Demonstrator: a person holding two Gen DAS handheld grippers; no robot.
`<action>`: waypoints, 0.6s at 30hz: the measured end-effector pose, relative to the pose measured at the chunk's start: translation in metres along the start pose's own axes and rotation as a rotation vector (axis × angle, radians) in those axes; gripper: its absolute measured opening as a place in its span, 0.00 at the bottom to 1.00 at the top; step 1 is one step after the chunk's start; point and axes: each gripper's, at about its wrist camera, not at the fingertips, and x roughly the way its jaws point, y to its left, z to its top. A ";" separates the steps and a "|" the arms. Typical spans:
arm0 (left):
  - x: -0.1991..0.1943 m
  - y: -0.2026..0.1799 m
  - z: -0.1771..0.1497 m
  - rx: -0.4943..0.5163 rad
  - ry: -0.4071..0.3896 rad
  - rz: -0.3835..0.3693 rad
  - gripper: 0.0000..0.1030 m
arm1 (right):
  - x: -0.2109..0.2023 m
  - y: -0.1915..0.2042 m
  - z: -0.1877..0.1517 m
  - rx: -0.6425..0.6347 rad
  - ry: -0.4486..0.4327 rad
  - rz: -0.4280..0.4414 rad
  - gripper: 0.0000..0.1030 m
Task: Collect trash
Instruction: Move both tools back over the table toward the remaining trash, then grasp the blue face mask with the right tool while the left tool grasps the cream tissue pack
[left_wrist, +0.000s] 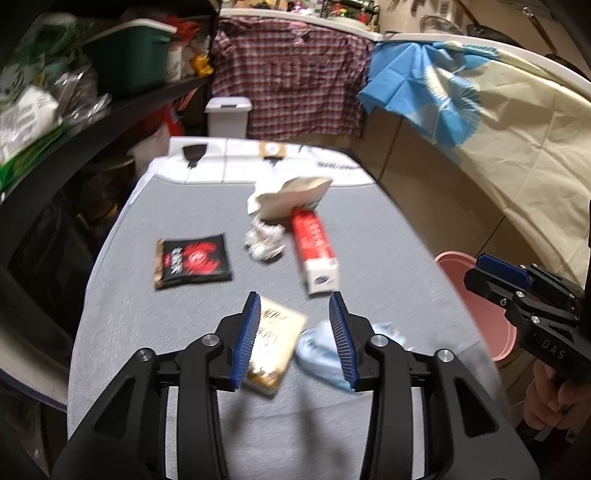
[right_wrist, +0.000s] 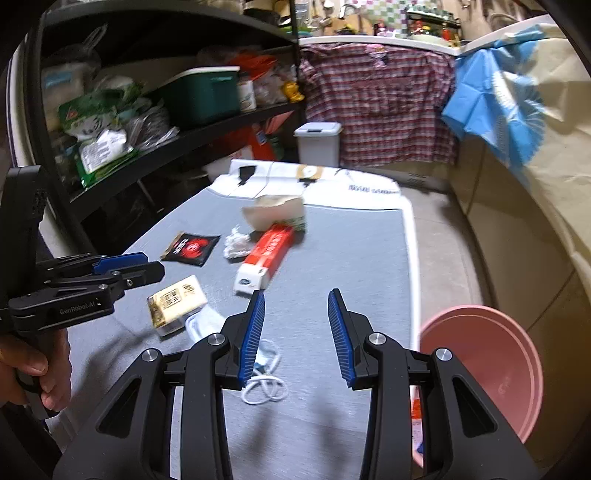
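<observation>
**Both grippers spread above the littered table**

Nearest to us, the left gripper (left_wrist: 295, 332) hangs with its blue-padded jaws spread wide and holding nothing, over a yellow-and-white snack packet (left_wrist: 275, 347) and a pale blue face mask (left_wrist: 317, 350) that lie just beside each other on the grey table (left_wrist: 388, 240). Our right gripper (right_wrist: 295, 332) is likewise spread and empty; in its view the mask (right_wrist: 207, 325) sits under its left finger, with the white ear loops (right_wrist: 264, 391) trailing toward the camera.

Farther along the table we see a red-and-white carton (left_wrist: 314, 247) lying on its side, a crumpled white paper ball (left_wrist: 264, 240) just beside it, and a black sachet with a red crab print (left_wrist: 192, 260) set apart to the left. A crushed beige paper cup (left_wrist: 291, 197) touches the carton's far end.

A pink basin (right_wrist: 491, 365) stands off the table's right edge, near our right gripper. Behind the table stand a small white lidded bin (left_wrist: 228, 116), a hanging plaid shirt (left_wrist: 295, 74) and a dark shelf unit (right_wrist: 166, 140) crowded with packages.
</observation>
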 end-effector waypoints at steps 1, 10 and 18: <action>0.002 0.003 -0.002 -0.004 0.010 0.005 0.46 | 0.005 0.003 -0.001 -0.004 0.008 0.008 0.36; 0.023 0.019 -0.018 -0.016 0.095 0.027 0.62 | 0.043 0.027 -0.013 -0.052 0.101 0.067 0.38; 0.042 0.027 -0.027 -0.025 0.160 0.019 0.64 | 0.069 0.032 -0.020 -0.059 0.192 0.128 0.48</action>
